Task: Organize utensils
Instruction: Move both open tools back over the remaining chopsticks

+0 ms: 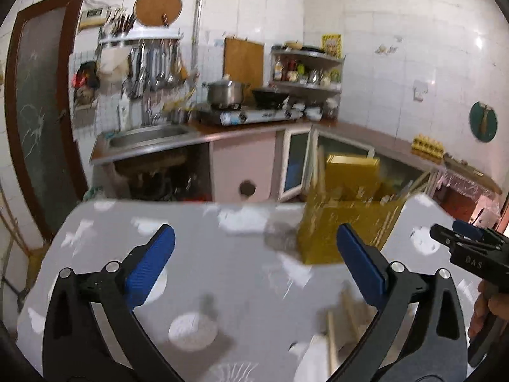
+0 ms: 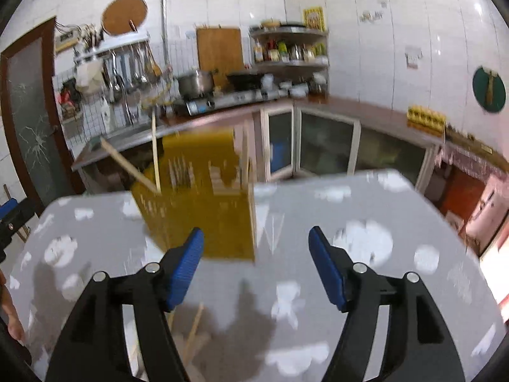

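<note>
A yellow utensil holder (image 2: pixel 203 210) stands on the grey cloud-patterned table (image 2: pixel 397 254), with wooden chopsticks (image 2: pixel 155 156) sticking out of its top. In the left wrist view the same holder (image 1: pixel 346 219) sits at the right of centre. More wooden chopsticks (image 1: pixel 337 331) lie loose on the table near its front; the right wrist view shows them (image 2: pixel 194 328) blurred below the left finger. My left gripper (image 1: pixel 254 238) is open wide, nothing between its blue pads. My right gripper (image 2: pixel 256 242) is open too, empty, just in front of the holder; it (image 1: pixel 445 238) also appears at the right edge.
Behind the table runs a kitchen counter with a steel sink (image 1: pixel 149 135), a gas stove (image 1: pixel 248 114) carrying a pot, and corner shelves (image 1: pixel 307 70). Utensils hang on a wall rack (image 1: pixel 149 63). A cracked glass door (image 1: pixel 38 111) stands at the left. A hand (image 1: pixel 490 312) holds the right gripper.
</note>
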Demonstrator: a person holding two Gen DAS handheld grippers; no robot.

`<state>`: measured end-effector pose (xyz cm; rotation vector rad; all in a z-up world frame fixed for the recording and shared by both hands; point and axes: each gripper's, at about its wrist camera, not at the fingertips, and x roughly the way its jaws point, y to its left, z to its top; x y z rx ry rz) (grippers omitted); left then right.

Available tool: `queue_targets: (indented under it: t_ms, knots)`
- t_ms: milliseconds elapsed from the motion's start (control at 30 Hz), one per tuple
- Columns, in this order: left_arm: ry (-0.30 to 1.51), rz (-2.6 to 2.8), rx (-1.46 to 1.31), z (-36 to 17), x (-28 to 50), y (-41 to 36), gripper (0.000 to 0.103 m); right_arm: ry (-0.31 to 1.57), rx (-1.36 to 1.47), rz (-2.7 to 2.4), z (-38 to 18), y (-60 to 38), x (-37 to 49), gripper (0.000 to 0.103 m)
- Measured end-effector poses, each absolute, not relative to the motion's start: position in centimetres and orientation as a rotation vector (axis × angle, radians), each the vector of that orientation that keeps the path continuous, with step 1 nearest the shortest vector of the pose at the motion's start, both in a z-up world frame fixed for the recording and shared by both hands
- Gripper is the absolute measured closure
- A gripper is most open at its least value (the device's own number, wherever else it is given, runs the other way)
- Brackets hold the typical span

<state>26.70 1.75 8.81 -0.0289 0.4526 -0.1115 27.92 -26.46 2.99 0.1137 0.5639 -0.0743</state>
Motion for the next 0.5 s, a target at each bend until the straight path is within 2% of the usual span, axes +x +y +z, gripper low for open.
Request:
queue_targets:
  t_ms: [200, 433, 467, 500]
  knots:
    - [0.575, -0.067, -0.081, 4.3, 27.5, 4.0, 0.005, 0.664, 0.109, -0.076, -1.9, -24.2, 28.3, 0.035]
    - [0.692, -0.055, -0.016, 0.3, 29.0, 4.7, 0.005, 0.777, 0.083, -0.08, -5.3, -21.6, 29.9, 0.036]
    - [0.704, -0.062, -0.013, 0.0, 29.1, 4.6, 0.005, 0.795, 0.079, -0.082, -5.7, -21.2, 30.2, 0.037]
    - [0.729, -0.078, -0.009, -0.5, 29.4, 4.6, 0.005, 0.809, 0.077, -0.081, -5.9, -20.9, 30.4, 0.042]
